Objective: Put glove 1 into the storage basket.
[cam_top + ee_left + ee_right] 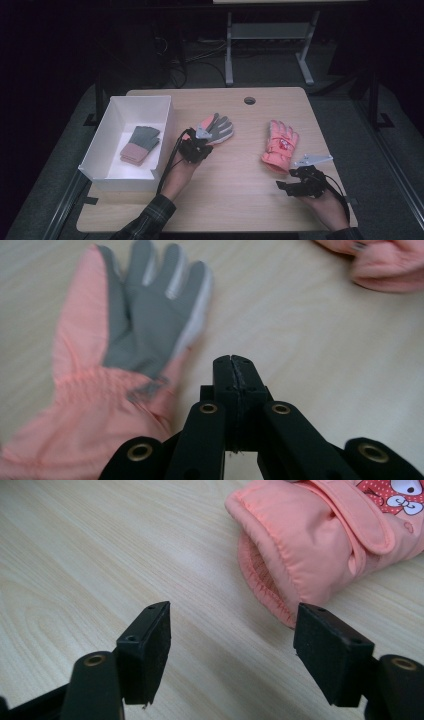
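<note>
Left gripper clenched empty, just beside palm-up pink glove. Right gripper released, near second pink glove.

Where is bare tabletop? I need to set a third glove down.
Free: between the grey-palmed glove and the pink glove, and the near edge between the two forearms. Crowded: the white box, holding folded gloves.

A dim lab or office: a wooden desk with cable hole, grey carpet, loose cables.
</note>
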Motion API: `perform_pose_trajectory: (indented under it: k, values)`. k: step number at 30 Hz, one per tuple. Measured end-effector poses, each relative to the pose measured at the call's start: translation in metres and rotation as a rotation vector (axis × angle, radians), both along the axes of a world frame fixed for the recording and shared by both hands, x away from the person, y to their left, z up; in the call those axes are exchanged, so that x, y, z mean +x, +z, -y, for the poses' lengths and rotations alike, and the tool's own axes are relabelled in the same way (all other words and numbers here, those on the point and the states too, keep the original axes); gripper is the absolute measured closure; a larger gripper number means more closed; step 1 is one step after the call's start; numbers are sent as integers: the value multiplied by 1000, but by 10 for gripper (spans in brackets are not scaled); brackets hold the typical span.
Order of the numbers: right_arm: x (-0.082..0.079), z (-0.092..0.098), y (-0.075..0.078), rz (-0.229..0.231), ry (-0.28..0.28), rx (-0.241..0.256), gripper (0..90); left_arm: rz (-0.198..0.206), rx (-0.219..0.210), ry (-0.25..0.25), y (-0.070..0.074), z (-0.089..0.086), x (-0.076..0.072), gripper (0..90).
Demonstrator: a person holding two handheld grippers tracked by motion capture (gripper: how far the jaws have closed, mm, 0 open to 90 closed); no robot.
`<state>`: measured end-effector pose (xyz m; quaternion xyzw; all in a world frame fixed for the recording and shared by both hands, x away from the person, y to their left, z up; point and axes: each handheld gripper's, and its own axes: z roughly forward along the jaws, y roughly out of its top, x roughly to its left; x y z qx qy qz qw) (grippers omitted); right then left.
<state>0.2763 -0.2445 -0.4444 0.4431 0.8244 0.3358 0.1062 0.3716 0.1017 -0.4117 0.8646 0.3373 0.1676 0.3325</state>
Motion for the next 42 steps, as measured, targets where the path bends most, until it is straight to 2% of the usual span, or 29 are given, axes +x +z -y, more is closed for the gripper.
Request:
perform_pose_trajectory:
  k: [6, 9, 10, 11, 14, 15, 16, 19, 23, 27, 30, 33, 37, 38, 39, 42]
  values:
    - [0, 2, -1, 11, 8, 1, 288, -5, 12, 40, 0, 4, 33, 897]
    - [0, 2, -2, 3, 4, -1, 281, -10, 16, 60, -2, 2, 45, 895]
    - [0, 2, -2, 2, 3, 1, 281, 7, 7, 76, -3, 1, 48, 798]
    - [0, 2, -2, 2, 3, 1, 281, 9, 7, 79, -4, 0, 50, 798]
    - [0, 3, -2, 4, 2, 4, 281, -30, -6, 92, -8, -2, 58, 704]
    - [0, 4, -2, 3, 1, 3, 280, -37, 13, 97, -10, -2, 60, 683]
    - [0, 4, -1, 3, -3, 5, 280, -55, 4, 96, -14, -2, 63, 669]
    - [0, 4, -1, 4, -5, 5, 281, -63, 20, 95, -18, 0, 65, 663]
    - [0, 5, -1, 5, -2, 4, 281, -77, 18, 99, -22, 0, 67, 737]
    - [0, 5, -1, 5, -1, 5, 281, -94, -11, 105, -23, -3, 70, 871]
    - [0, 6, -1, 7, 2, 6, 281, -93, -25, 102, -19, -3, 68, 888]
    - [0, 6, -1, 9, 1, 9, 281, -109, -58, 76, -13, -1, 63, 889]
    - [0, 5, -1, 5, -6, 7, 279, -129, -81, 42, -4, 5, 52, 889]
    - [0, 5, 0, 9, -6, 8, 279, -134, -74, 19, -1, 8, 45, 889]
    - [0, 5, 0, 9, -6, 8, 279, -134, -74, 19, -1, 8, 45, 888]
    - [0, 6, 0, 14, -5, 3, 279, -144, -92, -1, 0, 16, 31, 888]
